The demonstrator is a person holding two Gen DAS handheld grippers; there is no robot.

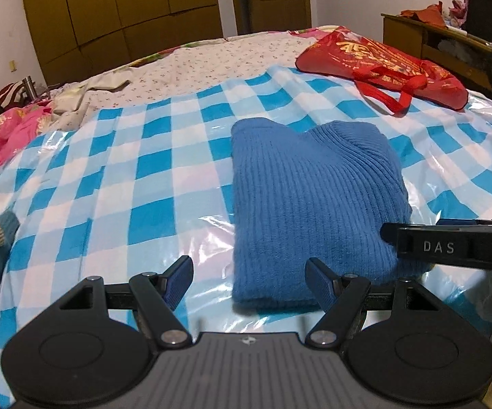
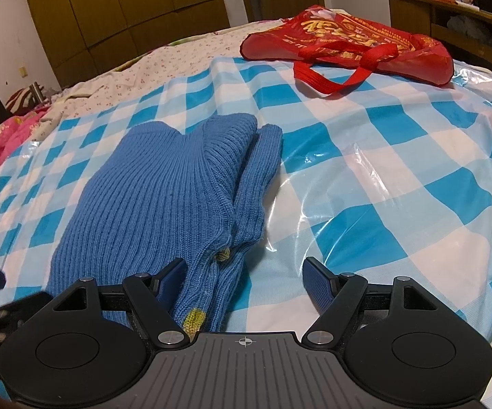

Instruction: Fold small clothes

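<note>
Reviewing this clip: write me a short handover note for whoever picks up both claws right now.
Left claw: open, empty, at the blue sweater's near left edge.
Right claw: open, empty, at the sweater's near right edge.
Sweater lies folded into a compact stack on the checked plastic sheet; red bag sits beyond it.
Done: the fold looks finished.
Left: tidy the loose right-hand layers if needed; no other garment is clearly in view.
</note>
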